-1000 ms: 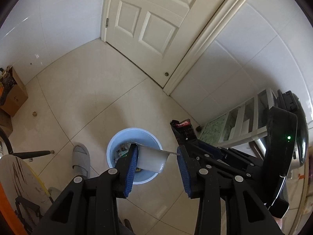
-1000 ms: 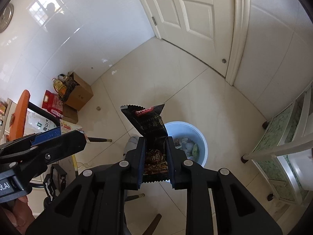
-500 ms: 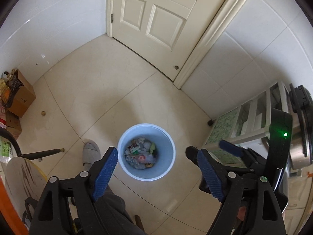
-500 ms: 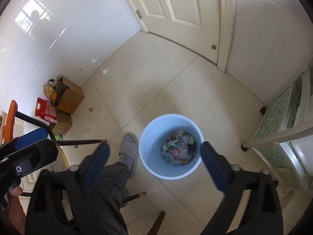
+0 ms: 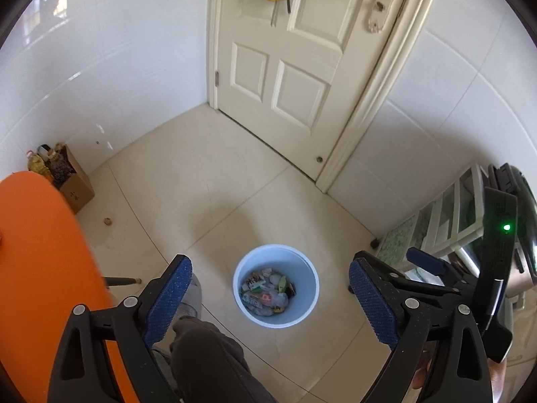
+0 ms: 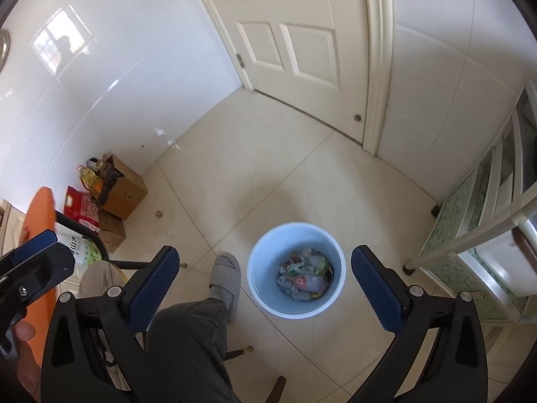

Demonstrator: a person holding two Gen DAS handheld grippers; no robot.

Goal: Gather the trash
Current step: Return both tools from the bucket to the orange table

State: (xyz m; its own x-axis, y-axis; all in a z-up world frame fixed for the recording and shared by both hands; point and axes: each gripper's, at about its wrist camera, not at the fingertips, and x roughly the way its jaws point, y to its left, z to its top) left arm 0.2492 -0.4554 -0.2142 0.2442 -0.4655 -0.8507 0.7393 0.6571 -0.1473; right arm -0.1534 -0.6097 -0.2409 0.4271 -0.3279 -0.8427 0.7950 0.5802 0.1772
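A pale blue waste bin (image 5: 302,262) stands on the tiled floor, holding a heap of wrappers and other trash (image 5: 266,292). It also shows in the right wrist view (image 6: 268,288) with the trash (image 6: 303,277) inside. My left gripper (image 5: 270,280) is open and empty, high above the bin. My right gripper (image 6: 265,270) is open and empty too, also well above the bin. The right gripper's body (image 5: 436,278) shows at the right edge of the left wrist view.
An orange table edge (image 5: 40,252) is at the left. The person's leg (image 6: 188,346) and slippered foot (image 6: 225,277) are beside the bin. Cardboard boxes (image 6: 122,194) with bottles stand by the wall. A white shelf unit (image 6: 486,235) is at the right. A closed door (image 5: 302,67) is ahead.
One second ago the left gripper held a white cup and the right a dark snack wrapper. Both opened and let them go; both grippers have since risen away from the bin.
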